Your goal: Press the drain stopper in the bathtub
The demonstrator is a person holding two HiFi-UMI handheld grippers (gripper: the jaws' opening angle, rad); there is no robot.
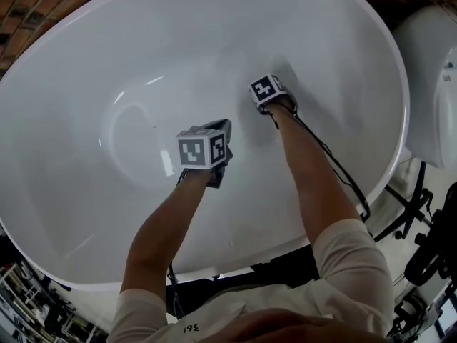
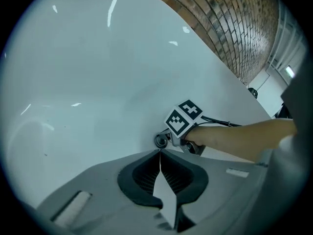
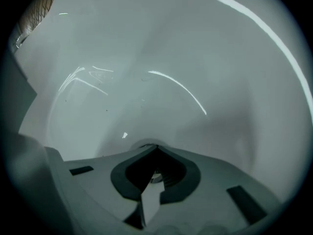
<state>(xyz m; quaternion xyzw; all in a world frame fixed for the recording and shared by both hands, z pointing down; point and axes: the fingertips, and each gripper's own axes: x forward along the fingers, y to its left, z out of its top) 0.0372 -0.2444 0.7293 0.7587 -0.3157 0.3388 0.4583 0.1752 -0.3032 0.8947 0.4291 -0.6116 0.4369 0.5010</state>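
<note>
- The left gripper [image 2: 160, 152] has both jaws pressed together, the tips meeting in a thin seam with nothing between them.
- The right gripper [image 3: 156, 148] likewise has its jaws closed tip to tip.
- Seen along the left gripper's jaws, the right gripper sits just ahead of the left tips and a little to their right, its nose pointing leftward and down.
- The right hand [image 2: 200, 136] wraps the right gripper's handle behind its marker cube [image 2: 183, 117].
- Both arms reach forward and down: the left forearm [image 1: 161, 234] is bare, and the right forearm [image 1: 314, 170] is bare and stretched further out than the left.
- Light sleeves [image 1: 350, 256] cover the upper arms.
</note>
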